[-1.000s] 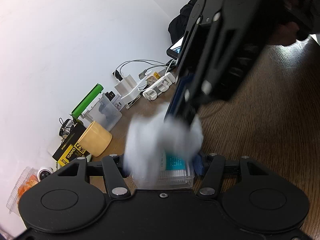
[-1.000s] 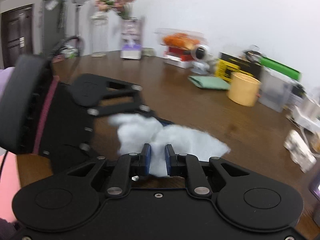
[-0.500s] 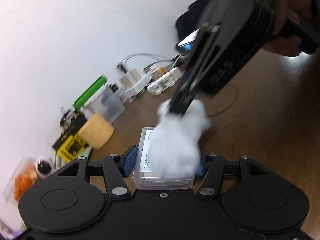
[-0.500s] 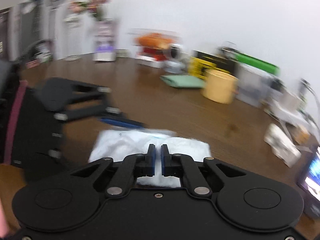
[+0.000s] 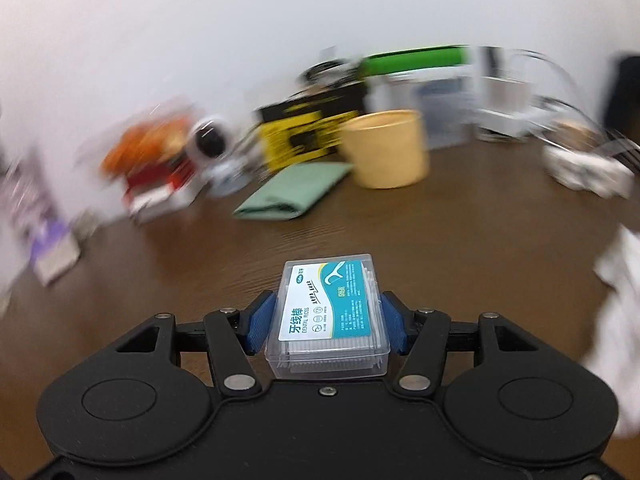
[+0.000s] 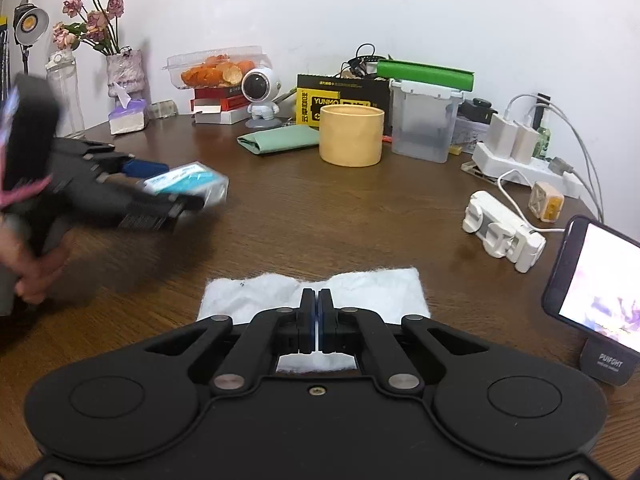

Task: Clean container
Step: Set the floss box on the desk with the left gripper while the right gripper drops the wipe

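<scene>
A small clear plastic box of dental floss picks (image 5: pixel 328 308), with a white and teal label, sits flat between the blue pads of my left gripper (image 5: pixel 328 314), which is shut on its two sides. The right wrist view shows that gripper (image 6: pixel 172 186) blurred at the left, above the table, with the floss box (image 6: pixel 188 182) in it and a hand on its handle. My right gripper (image 6: pixel 318 300) is shut, its fingers pinching the middle of a white cloth (image 6: pixel 372 292) that lies spread on the brown table (image 6: pixel 320 220). The cloth (image 5: pixel 616 320) shows blurred at the right edge of the left wrist view.
Along the back wall stand a yellow cup (image 6: pixel 351 135), a green pouch (image 6: pixel 280 139), a clear lidded tub (image 6: pixel 424 128), a yellow-black carton (image 6: pixel 340 98) and a power strip (image 6: pixel 520 164) with cables. A phone on a stand (image 6: pixel 596 288) is at the right, a white clip device (image 6: pixel 500 236) beside it.
The left gripper swung away to the left with the floss box and rolled level. The cloth came off the box. The right gripper closed tight on the cloth and sank to the table.
</scene>
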Demonstrator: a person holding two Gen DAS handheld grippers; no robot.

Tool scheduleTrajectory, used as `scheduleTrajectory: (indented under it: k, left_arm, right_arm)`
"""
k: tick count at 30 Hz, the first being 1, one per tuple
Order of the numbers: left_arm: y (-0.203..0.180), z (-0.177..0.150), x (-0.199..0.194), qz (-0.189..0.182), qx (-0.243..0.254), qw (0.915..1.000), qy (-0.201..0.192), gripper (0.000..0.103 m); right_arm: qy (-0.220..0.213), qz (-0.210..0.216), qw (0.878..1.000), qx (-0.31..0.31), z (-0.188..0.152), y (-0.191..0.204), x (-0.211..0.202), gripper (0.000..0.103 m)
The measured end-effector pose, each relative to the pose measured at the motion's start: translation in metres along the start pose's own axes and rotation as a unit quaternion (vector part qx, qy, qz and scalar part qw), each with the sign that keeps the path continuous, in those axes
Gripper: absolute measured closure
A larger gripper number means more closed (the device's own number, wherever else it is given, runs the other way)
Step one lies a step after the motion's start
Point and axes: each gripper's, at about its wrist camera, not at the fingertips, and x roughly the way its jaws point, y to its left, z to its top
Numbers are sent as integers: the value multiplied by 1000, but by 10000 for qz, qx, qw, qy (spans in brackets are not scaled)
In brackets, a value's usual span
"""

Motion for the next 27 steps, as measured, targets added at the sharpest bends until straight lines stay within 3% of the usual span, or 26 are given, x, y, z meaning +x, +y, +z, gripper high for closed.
scheduleTrajectory:
  k: [4, 8, 13, 17, 20, 27]
  left_arm:
    - [12, 7, 18, 214, -415, 9983, 351, 47]
    - [15, 11, 25, 240, -427, 9978, 457, 45]
    - [11, 7, 23, 268, -327, 9980, 479, 20]
    - [14, 7, -1, 136, -310, 9982, 497, 19]
    - [29, 7, -33, 1, -602, 9973, 427, 10]
    - [56, -7, -87, -190, -1121, 9924, 477, 4]
  right_arm:
    - [8, 44, 10000, -29, 0, 3, 0, 103]
    - [-14, 50, 10000, -25, -1, 3, 0, 103]
    - [-33, 64, 10000, 1, -2, 4, 1, 103]
    - [-88, 41, 10000, 12, 0, 4, -1, 103]
    - [-130, -5, 9999, 14, 5, 0, -1, 103]
    - [-347, -82, 9993, -107, 45, -4, 24, 103]
